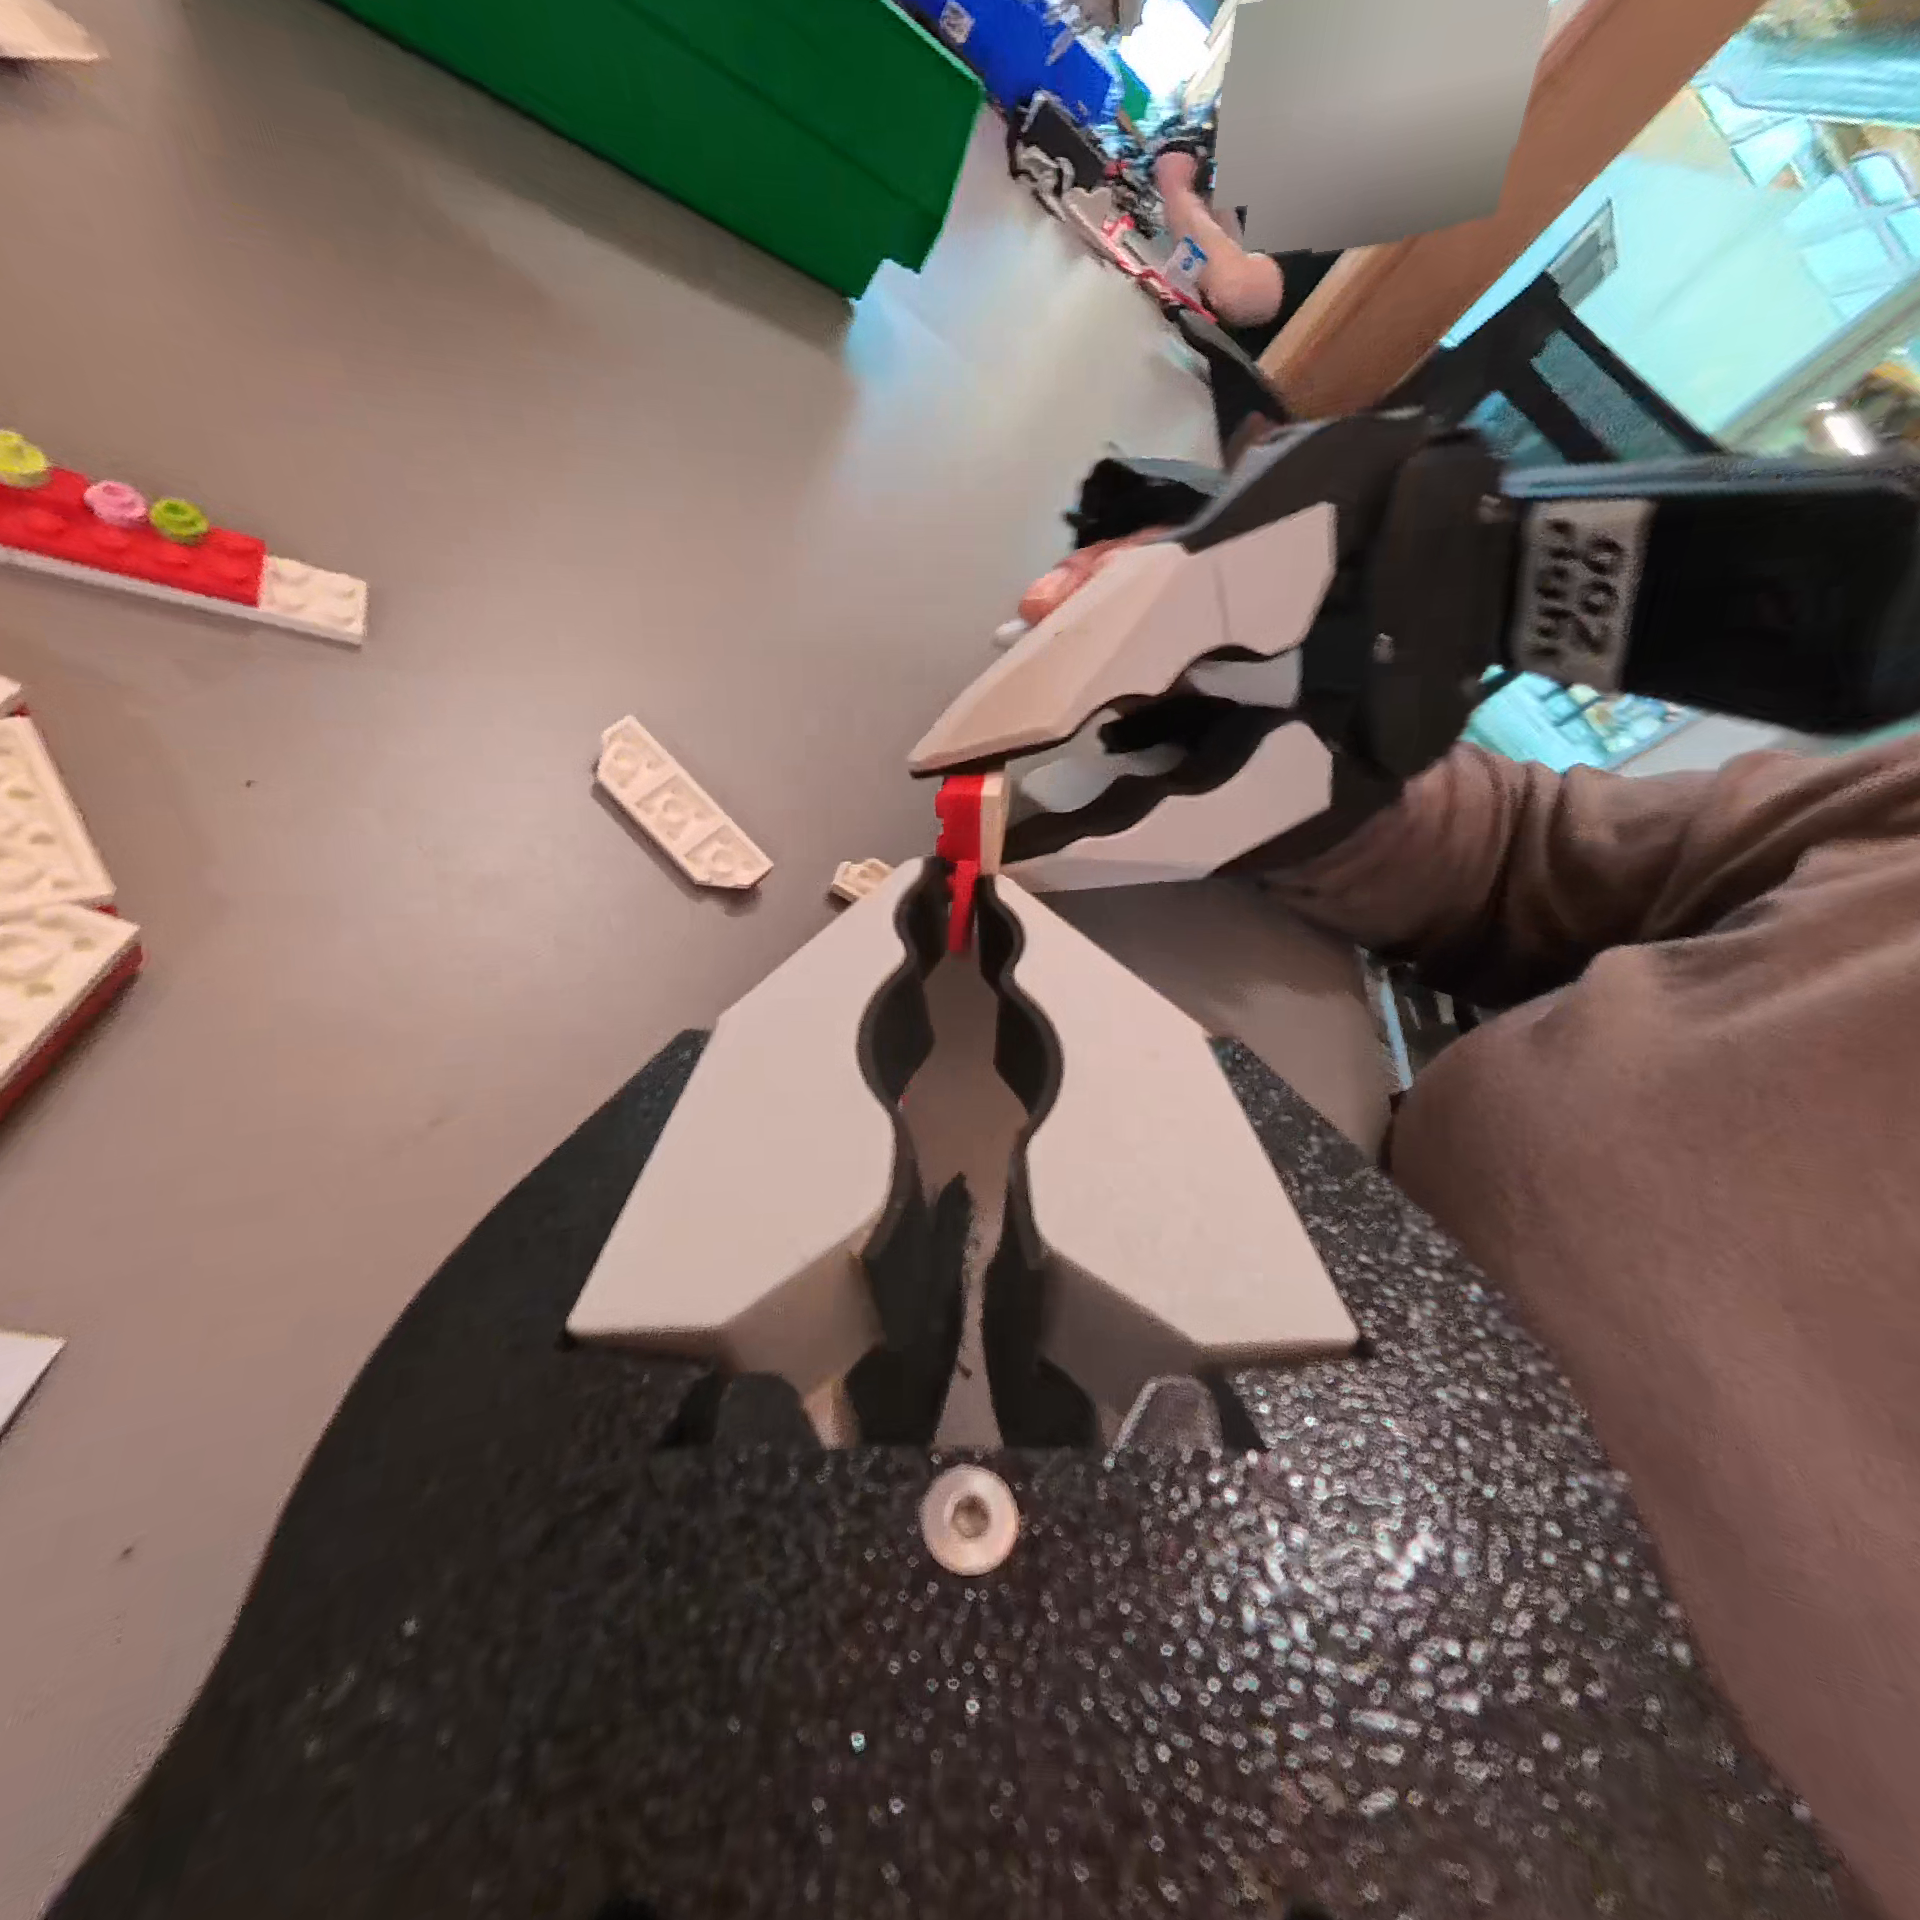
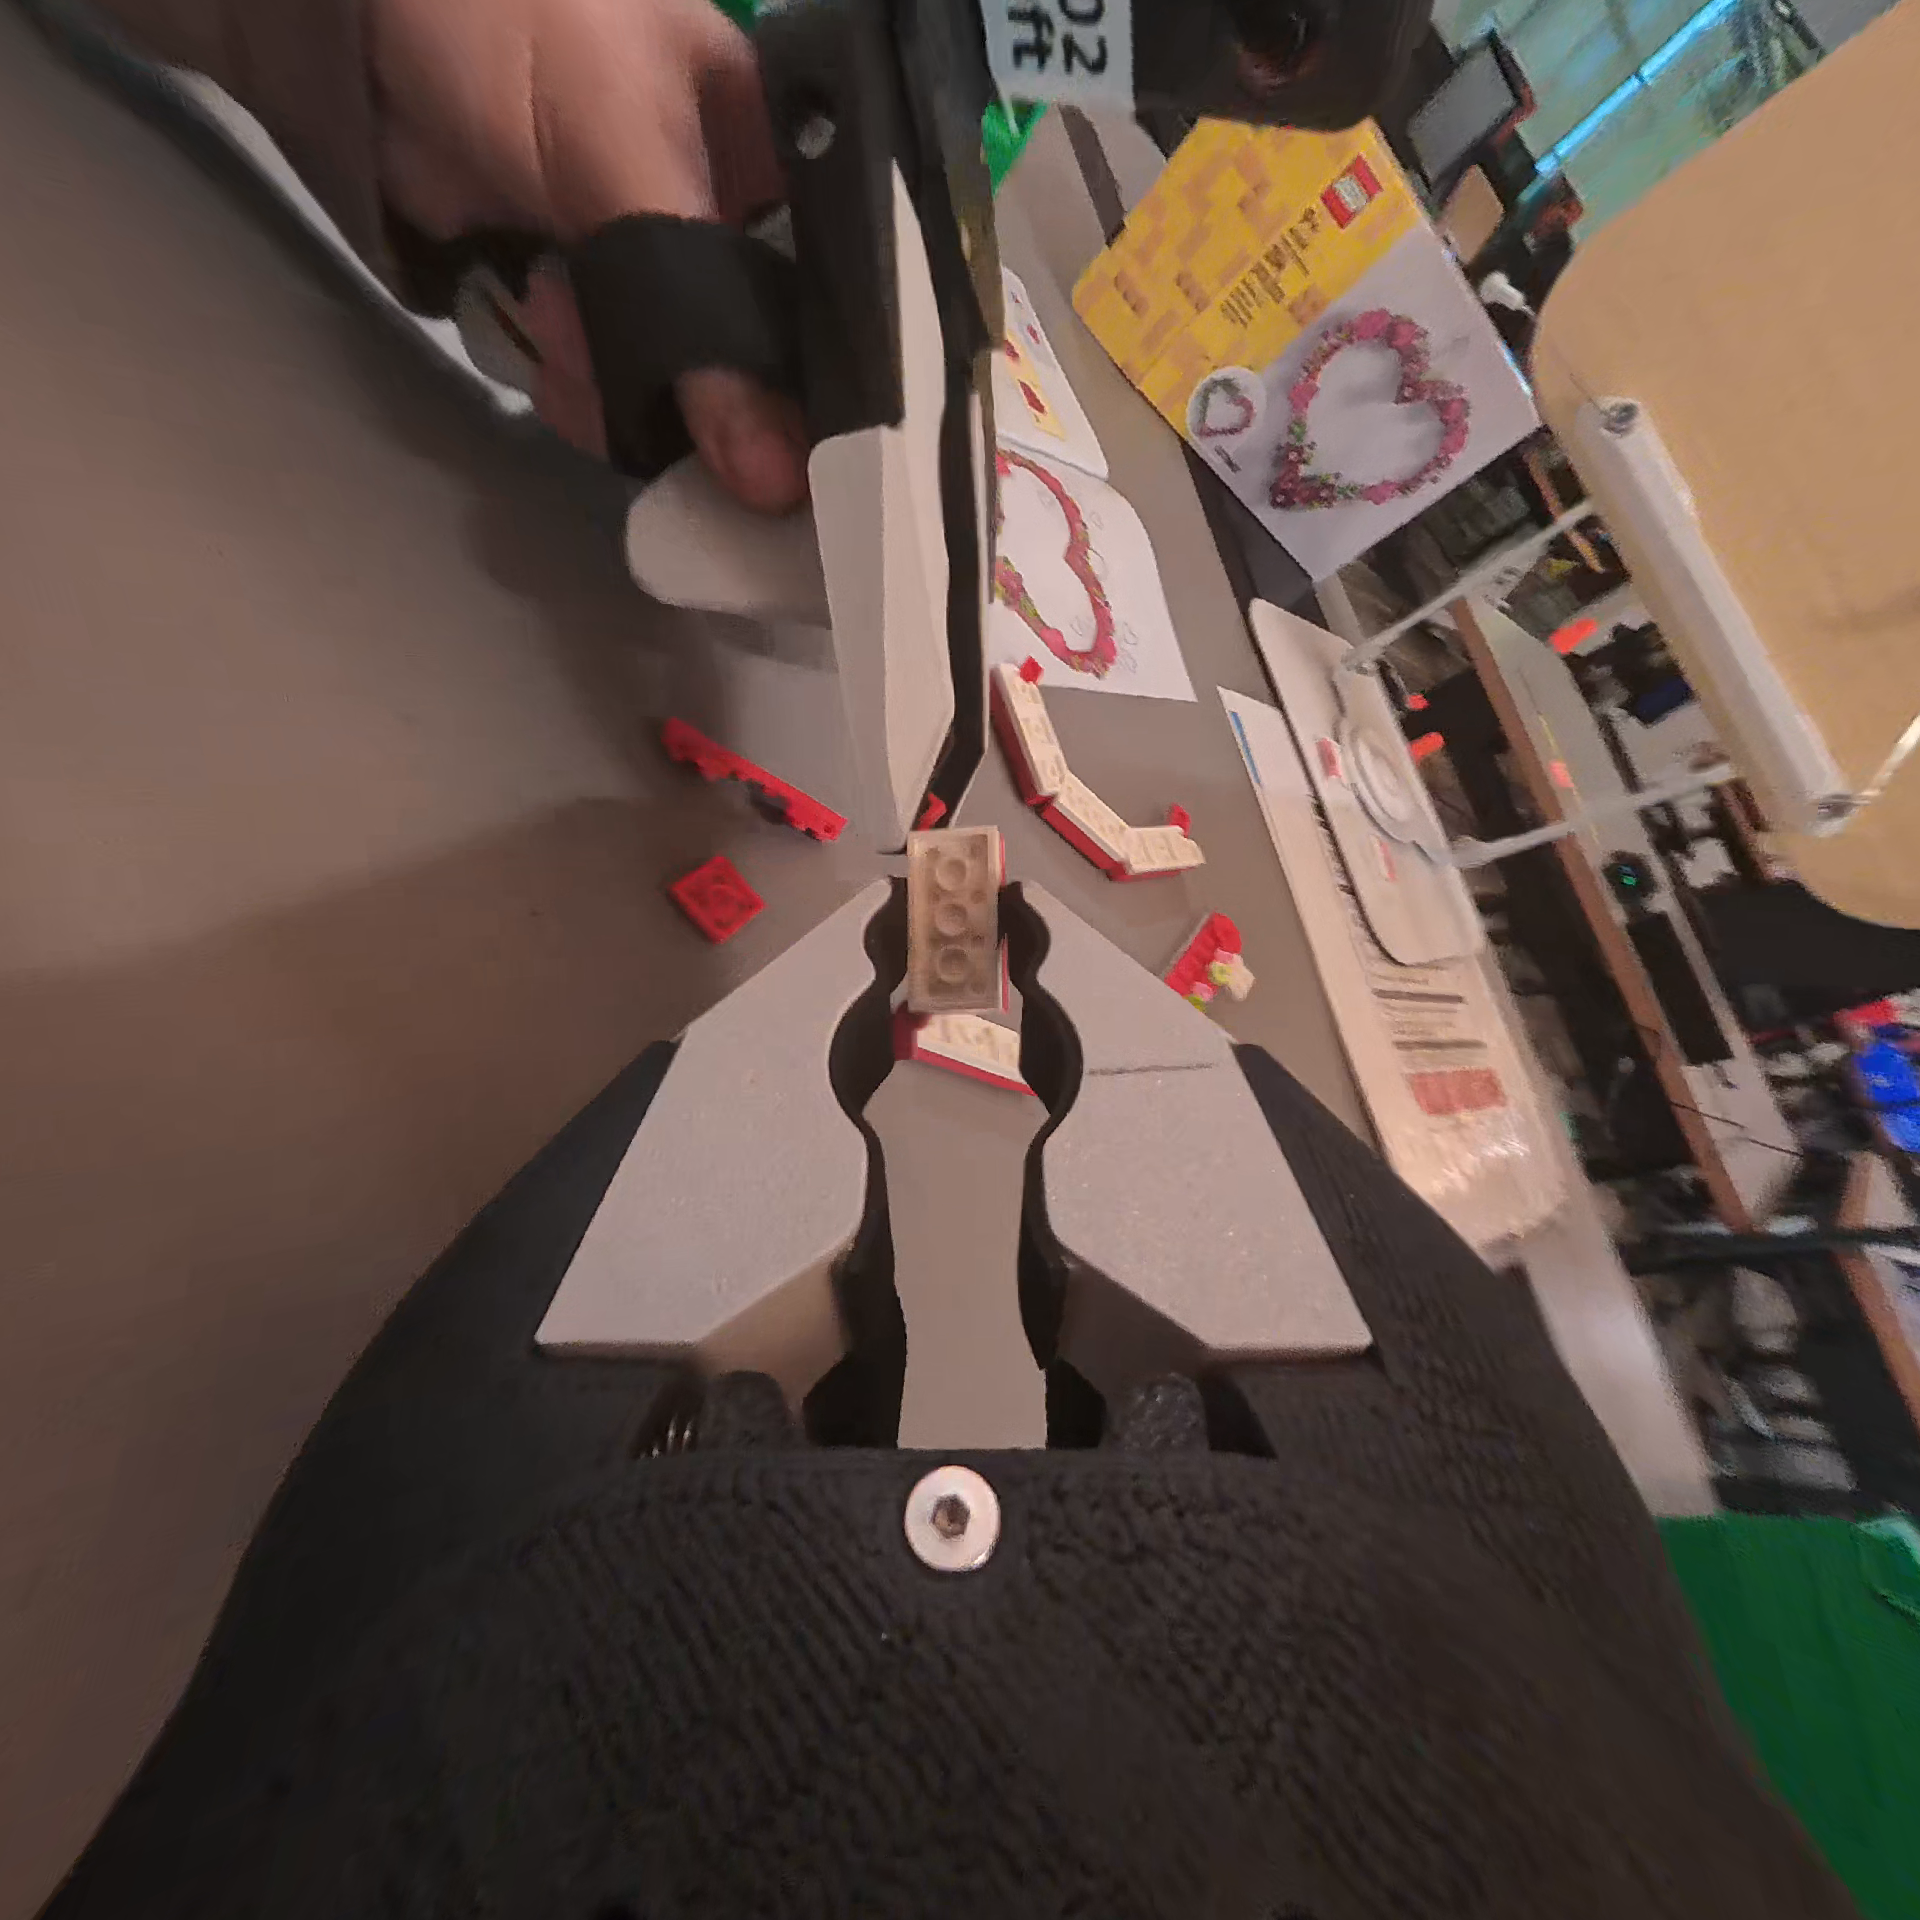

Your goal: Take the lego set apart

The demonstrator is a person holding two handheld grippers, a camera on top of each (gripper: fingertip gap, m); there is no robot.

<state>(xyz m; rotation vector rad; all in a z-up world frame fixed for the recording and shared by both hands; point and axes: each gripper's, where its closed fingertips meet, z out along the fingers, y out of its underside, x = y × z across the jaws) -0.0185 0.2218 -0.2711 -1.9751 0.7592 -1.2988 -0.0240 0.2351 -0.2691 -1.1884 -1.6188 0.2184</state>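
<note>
A small lego stack, a white plate on a red plate, is held in the air between both grippers. My left gripper is shut on the red plate's lower end. My right gripper is shut on the white plate, whose studs face its camera. In the left wrist view the right gripper comes in from the right and meets my left fingertips tip to tip. In the right wrist view the left gripper comes down from above.
On the grey table lie a loose white plate, a red and white strip with round studs, a red tile, a curved red and white segment, an instruction booklet and the yellow box. A green box stands behind.
</note>
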